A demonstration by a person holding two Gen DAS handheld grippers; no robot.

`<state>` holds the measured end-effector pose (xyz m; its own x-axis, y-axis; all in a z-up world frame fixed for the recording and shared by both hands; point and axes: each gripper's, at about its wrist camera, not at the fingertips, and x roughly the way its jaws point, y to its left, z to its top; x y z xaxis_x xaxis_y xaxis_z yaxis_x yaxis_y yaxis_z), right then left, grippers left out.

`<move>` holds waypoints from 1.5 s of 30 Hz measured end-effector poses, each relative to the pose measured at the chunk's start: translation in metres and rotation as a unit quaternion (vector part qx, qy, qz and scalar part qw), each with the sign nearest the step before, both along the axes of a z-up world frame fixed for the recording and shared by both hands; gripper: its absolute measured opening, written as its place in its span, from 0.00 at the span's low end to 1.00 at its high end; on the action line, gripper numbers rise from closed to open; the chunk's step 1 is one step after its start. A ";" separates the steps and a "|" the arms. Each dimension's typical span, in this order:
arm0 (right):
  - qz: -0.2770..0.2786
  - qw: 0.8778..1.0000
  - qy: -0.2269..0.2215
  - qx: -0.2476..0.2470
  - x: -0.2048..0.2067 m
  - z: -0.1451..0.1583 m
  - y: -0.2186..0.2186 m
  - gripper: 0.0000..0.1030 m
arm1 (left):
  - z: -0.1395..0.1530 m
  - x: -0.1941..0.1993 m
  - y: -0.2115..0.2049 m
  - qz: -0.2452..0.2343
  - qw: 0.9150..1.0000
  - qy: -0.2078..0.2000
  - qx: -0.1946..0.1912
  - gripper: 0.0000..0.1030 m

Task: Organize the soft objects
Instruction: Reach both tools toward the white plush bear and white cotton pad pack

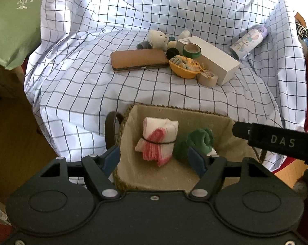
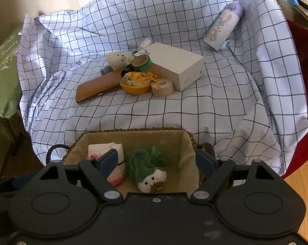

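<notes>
Left wrist view is showing me a task that I am judging as partly done. My left gripper (image 1: 154, 159) is hovering over the lined basket (image 1: 174, 114), fingers (image 1: 113, 159) spread and gripping nothing. Just ahead of them, inside the basket, the folded pink-and-white cloth bundle (image 1: 158, 140) is lying banded, and the green-capped plush toy (image 1: 198, 140) is sitting right beside it, touching my right-hand finger in this view.

My right gripper (image 2: 160, 163) is also hanging released over the same basket, nothing between its fingers (image 2: 110, 161), the plush directly below and between them.

I am reckoning the small white fluffy toy (image 1: 157, 38) is the soft thing left: it is lying well beyond my fingers on the checked bedsheet (image 1: 92, 71), against the tan case (image 1: 139, 60), tape rolls (image 1: 191, 51), the yellow bowl (image 1: 184, 67) of bands and the white box (image 1: 211, 63).
</notes>
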<state>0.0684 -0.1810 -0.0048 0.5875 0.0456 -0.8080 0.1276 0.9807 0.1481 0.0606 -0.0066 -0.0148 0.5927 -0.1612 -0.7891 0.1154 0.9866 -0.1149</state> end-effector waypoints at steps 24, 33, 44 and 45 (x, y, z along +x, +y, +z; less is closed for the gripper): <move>0.038 0.999 0.018 -0.004 0.143 -0.004 -0.007 0.81 | 0.001 0.153 -0.008 -0.042 0.999 0.006 0.031 0.67; 0.039 0.999 -0.003 -0.028 0.201 0.003 -0.014 0.81 | -0.007 0.222 -0.016 -0.039 0.998 0.002 0.045 0.67; 0.029 0.999 -0.010 -0.043 0.278 -0.001 -0.023 0.81 | -0.025 0.296 -0.034 -0.055 0.998 0.004 0.033 0.67; 0.028 0.999 -0.009 -0.044 0.285 -0.002 -0.024 0.81 | -0.028 0.301 -0.036 -0.057 0.998 0.004 0.035 0.67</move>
